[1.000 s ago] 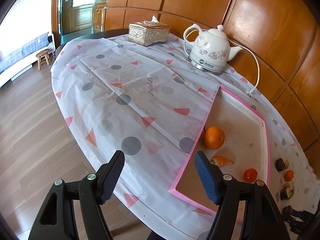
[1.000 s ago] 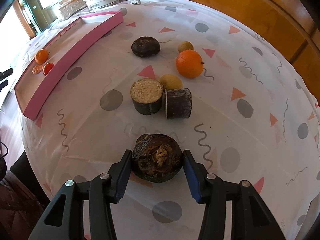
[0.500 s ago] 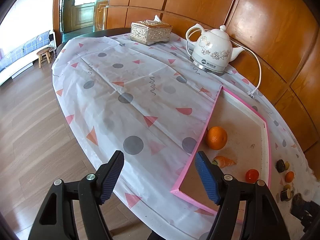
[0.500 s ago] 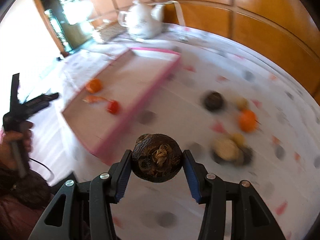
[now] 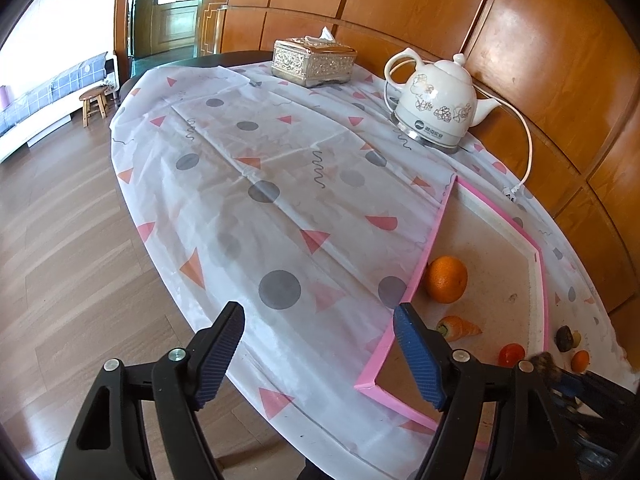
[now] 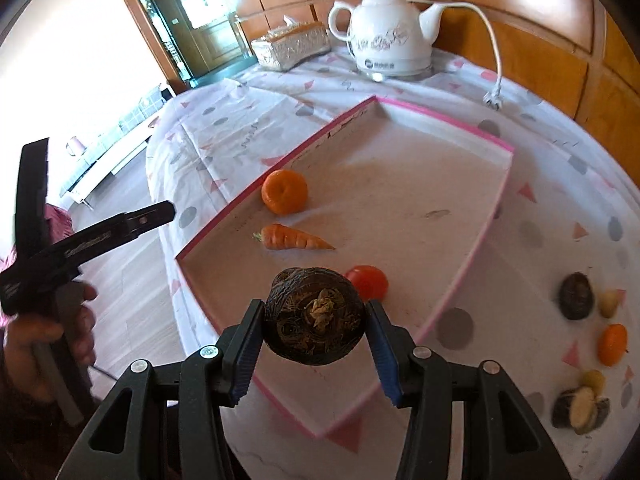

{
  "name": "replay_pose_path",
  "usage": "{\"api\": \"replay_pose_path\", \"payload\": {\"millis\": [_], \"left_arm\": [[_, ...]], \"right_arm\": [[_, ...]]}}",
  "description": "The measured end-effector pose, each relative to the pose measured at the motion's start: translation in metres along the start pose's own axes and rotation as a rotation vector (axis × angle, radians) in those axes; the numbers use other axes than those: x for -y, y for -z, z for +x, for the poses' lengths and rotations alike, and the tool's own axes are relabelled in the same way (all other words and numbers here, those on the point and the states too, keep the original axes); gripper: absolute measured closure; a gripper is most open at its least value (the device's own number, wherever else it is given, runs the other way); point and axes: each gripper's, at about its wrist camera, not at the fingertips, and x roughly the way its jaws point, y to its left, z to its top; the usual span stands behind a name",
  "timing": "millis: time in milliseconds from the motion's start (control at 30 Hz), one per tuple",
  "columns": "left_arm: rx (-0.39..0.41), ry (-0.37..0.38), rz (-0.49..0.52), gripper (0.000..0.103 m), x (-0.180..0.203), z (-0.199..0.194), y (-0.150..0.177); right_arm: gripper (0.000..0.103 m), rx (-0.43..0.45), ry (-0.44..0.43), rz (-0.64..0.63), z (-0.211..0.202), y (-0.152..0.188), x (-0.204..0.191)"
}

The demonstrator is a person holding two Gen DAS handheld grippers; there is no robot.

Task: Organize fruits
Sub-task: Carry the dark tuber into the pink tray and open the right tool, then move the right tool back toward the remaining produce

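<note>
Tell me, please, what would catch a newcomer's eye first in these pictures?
First, the dark, rough round fruit clamped in the right gripper, held above the near end of the pink-rimmed tray. In the tray lie an orange, a carrot and a small red fruit. The white floral kettle stands at the table's far edge, while the left gripper hangs open and empty beside the tray.

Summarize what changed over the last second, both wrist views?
The right tongs, shut on the dark round fruit, lifted it off the tablecloth and carried it left, now above the pink tray's near edge. No grasp or release happened. Unchanged: the left tongs hang open and empty at the table edge; the orange, carrot and tomato lie in the tray as before.
</note>
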Motion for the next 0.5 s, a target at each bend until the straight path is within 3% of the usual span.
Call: {"api": "replay_pose_path", "payload": {"millis": [233,500], "left_arm": [[-0.008,-0.005,0.005,0.026,0.001,0.003,0.001],[0.002,0.004,0.032,0.026,0.009,-0.001,0.001]], "right_arm": [[0.044,-0.009,0.026,0.064,0.019,-0.004,0.006],[0.042,0.060,0.104,0.051,-0.021,0.007,0.020]]}}
